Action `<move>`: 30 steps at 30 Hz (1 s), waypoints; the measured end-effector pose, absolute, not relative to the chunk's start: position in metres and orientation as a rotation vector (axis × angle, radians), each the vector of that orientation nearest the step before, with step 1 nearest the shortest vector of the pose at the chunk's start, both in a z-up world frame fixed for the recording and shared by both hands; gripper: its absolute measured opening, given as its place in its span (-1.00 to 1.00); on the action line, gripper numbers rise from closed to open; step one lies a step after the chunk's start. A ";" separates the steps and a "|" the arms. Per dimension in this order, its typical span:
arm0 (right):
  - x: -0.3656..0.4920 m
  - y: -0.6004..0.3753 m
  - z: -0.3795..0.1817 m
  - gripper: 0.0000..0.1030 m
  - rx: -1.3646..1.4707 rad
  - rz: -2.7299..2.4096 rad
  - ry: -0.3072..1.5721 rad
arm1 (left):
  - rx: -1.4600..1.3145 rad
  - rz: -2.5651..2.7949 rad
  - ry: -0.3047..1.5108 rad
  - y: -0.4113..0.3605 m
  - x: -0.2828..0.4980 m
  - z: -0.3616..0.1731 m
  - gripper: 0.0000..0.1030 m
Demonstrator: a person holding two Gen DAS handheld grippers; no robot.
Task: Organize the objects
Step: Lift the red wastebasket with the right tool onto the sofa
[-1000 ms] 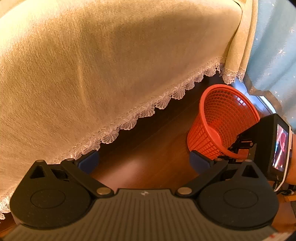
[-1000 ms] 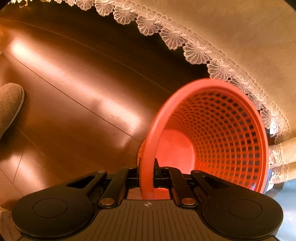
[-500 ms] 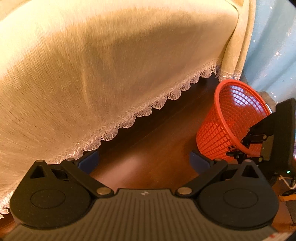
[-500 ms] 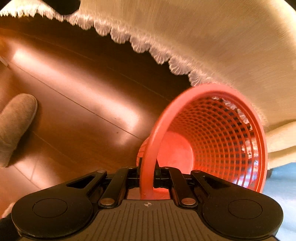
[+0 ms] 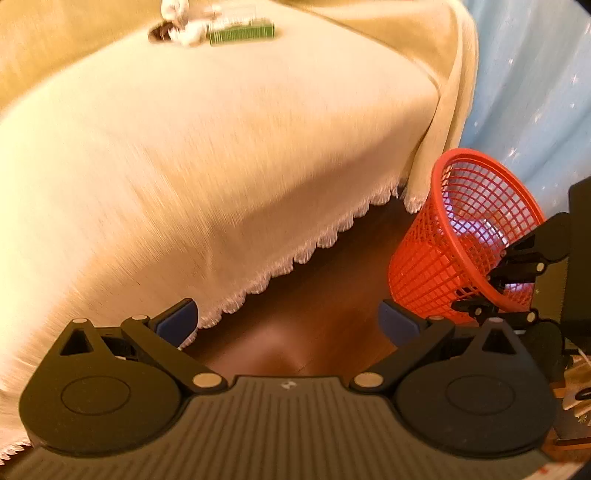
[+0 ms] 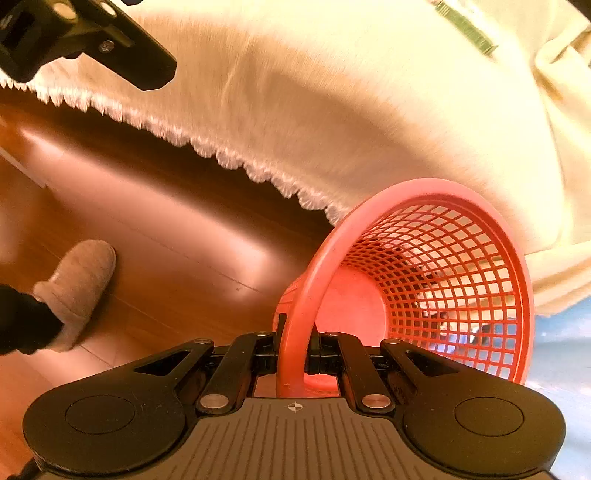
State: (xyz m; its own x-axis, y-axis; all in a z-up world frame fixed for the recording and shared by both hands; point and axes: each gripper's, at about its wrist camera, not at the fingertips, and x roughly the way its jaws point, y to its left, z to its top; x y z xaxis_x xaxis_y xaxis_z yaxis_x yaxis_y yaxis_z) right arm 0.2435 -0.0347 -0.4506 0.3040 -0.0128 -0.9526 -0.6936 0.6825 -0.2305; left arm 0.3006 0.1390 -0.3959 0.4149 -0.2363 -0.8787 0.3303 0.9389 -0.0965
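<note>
Orange basket, left wrist view: orange mesh basket [image 5: 458,240] at right, tilted, hanging clear of the dark wood floor [image 5: 314,295], just beside the draped corner of the cream tablecloth [image 5: 221,147].
Right gripper, left wrist view: right gripper [image 5: 495,291] at the far right edge, clamped on the basket's near rim.
Left gripper, left wrist view: left gripper [image 5: 288,321] with blue pads spread wide apart, nothing between them, floor only beyond.
Table top, left wrist view: now visible at the top, with a green flat object [image 5: 242,33] and a blurred white item beside it; too smeared to name.
Change, left wrist view: a second ago only the hanging cloth side showing; now higher, looking over the table edge.

Basket, right wrist view: fills the right half, mouth toward the camera, seemingly empty.
Right gripper, right wrist view: fully closed, pinching the thick rim at bottom centre.
Surroundings, right wrist view: lace-edged cloth above, floor below, grey slipper [image 6: 79,284] at left, part of the left gripper's frame at top left.
Change, right wrist view: floor and slipper smaller and further off than a second ago, grip unchanged.
Meaning for task: basket probably being carried up toward the table to receive the items there; nothing sorted yet.
</note>
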 end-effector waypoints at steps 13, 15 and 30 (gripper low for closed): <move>0.237 -0.010 -0.329 -0.95 -0.683 0.448 1.187 | 0.116 -0.380 1.049 0.160 0.311 -0.272 0.98; 0.238 -0.005 -0.315 -0.95 -0.681 0.440 1.183 | 0.122 -0.386 1.042 0.163 0.313 -0.256 0.98; 0.237 0.024 -0.233 -0.95 -0.678 0.390 1.134 | 0.118 -0.428 0.982 0.196 0.317 -0.168 0.98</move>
State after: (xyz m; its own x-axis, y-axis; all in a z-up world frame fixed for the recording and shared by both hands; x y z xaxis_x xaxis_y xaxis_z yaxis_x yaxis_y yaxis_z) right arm 0.2367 0.0244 -0.2334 0.3878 -0.0492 -0.9204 -0.6053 0.7395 -0.2945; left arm 0.3174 0.1960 -0.1683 0.4800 -0.2969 -0.8255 0.4021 0.9108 -0.0937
